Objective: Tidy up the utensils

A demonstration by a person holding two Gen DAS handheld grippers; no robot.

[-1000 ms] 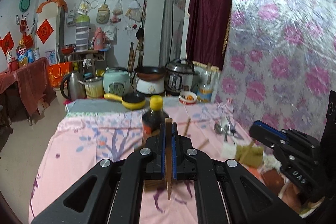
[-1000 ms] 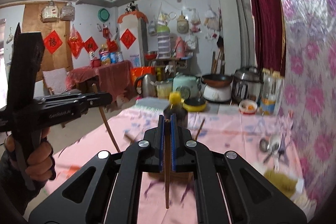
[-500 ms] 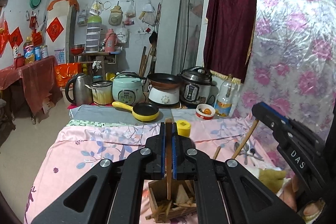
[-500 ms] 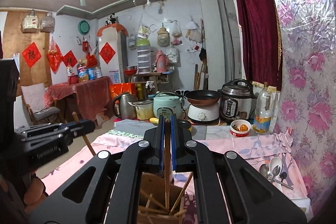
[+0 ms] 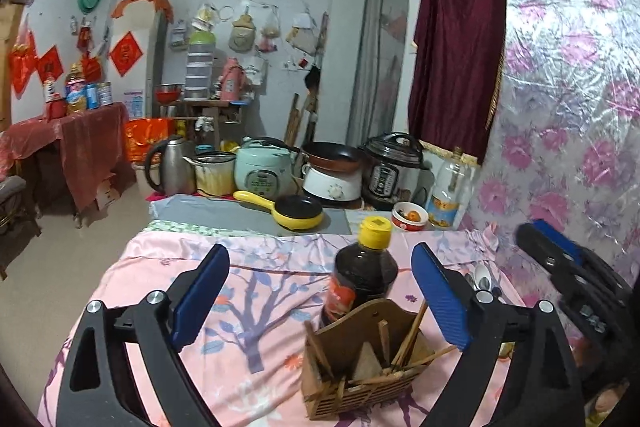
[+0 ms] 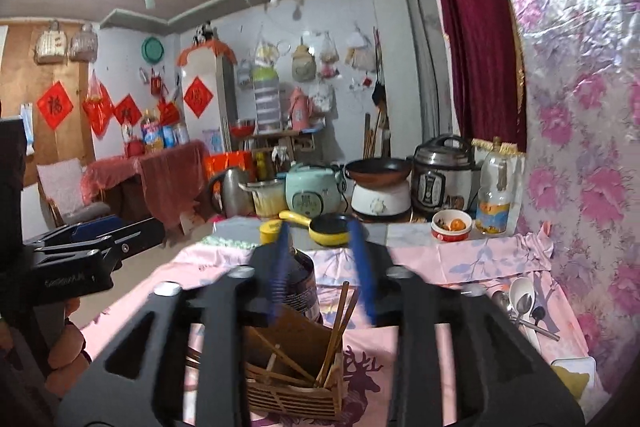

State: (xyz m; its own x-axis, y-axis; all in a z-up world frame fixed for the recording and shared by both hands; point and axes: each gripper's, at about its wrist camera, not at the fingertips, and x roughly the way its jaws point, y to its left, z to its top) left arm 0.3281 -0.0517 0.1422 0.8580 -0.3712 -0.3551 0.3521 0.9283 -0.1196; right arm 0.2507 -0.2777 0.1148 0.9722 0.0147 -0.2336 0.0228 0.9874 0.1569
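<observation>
A wooden utensil holder (image 5: pixel 360 367) stands on the pink tablecloth and holds several wooden chopsticks (image 5: pixel 408 331). My left gripper (image 5: pixel 320 299) is open and empty, just above and behind the holder. My right gripper (image 6: pixel 322 267) is open, its fingers (image 6: pixel 362 259) motion-blurred, above the same holder (image 6: pixel 296 383) with chopsticks (image 6: pixel 336 327) standing in it. Metal spoons (image 6: pixel 524 303) lie on the cloth to the right, near the wall.
A dark sauce bottle with a yellow cap (image 5: pixel 364 275) stands right behind the holder. A yellow pan (image 5: pixel 296 213), kettle, rice cookers, a bowl (image 6: pixel 452 225) and a clear bottle line the back. A yellow sponge in a tray (image 6: pixel 572 379) sits at right.
Both grippers have opened and let go of their chopsticks, which now stand in the holder. Both have also lifted and drawn back slightly.
</observation>
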